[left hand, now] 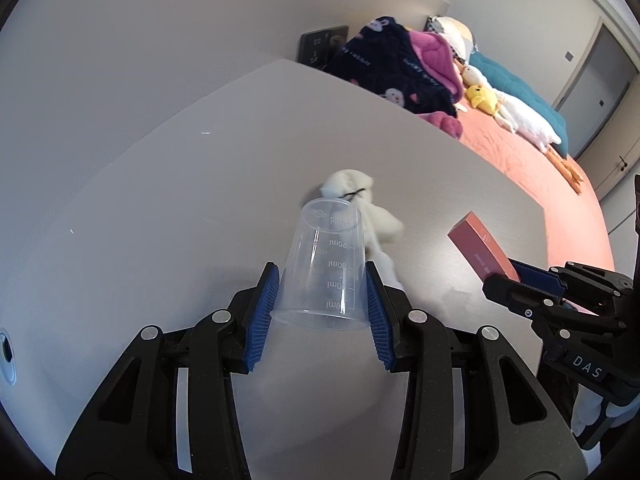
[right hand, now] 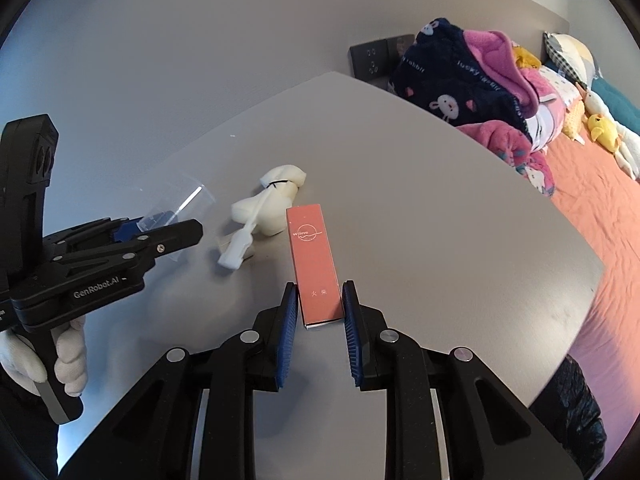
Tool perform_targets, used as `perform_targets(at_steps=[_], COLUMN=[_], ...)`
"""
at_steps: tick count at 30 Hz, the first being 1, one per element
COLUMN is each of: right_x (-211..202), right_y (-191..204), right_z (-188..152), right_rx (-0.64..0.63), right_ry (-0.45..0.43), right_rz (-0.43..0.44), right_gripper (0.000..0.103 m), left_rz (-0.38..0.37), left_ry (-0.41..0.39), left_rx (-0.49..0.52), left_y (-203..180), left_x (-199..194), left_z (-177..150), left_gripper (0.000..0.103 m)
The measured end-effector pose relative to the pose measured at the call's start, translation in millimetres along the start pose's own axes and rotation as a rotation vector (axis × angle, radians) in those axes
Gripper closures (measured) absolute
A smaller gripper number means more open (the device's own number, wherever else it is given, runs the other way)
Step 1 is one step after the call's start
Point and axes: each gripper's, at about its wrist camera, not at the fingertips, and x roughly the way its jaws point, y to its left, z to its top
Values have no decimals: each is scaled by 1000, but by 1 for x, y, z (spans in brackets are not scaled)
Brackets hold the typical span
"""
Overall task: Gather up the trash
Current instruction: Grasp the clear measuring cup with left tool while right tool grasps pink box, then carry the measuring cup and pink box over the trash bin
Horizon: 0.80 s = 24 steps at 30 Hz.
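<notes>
My left gripper (left hand: 322, 280) is shut on a clear plastic measuring cup (left hand: 324, 264), held with its base pointing forward above the grey table (left hand: 160, 200). It shows at the left of the right wrist view (right hand: 168, 224), with the cup (right hand: 180, 204) in it. My right gripper (right hand: 320, 300) is shut on the near end of a long salmon-pink box (right hand: 314, 256), lifted above the table (right hand: 440, 220); the box (left hand: 480, 248) and gripper (left hand: 516, 276) show at the right of the left wrist view. A white tied bundle with a plastic tube (right hand: 268, 204) lies on the table beyond the cup (left hand: 368, 208).
A bed with a salmon sheet (left hand: 520, 160) runs along the table's far right edge, piled with dark and pink blankets (left hand: 400, 68) and plush toys (left hand: 484, 98). A dark socket panel (right hand: 380, 58) is on the wall behind. A black bag (right hand: 576, 412) sits at the right.
</notes>
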Motion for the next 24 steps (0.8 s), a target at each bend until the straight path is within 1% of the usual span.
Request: perform_targets(at_steps=[9,24], right_x=[-40,-103], right_y=[-5,-19], right_z=[-20,-56], right_rx=[42,102], right_ry=[-48,-121], right_rz=[17,-5], right_gripper=[79,79], left_rz=[-29,-92], left_ry=[-25,-42], left_rx=[49,160], left_y=[-36,-99], left_x=[-22,-41], left_z=[-5,-12], left_gripper=[61,61])
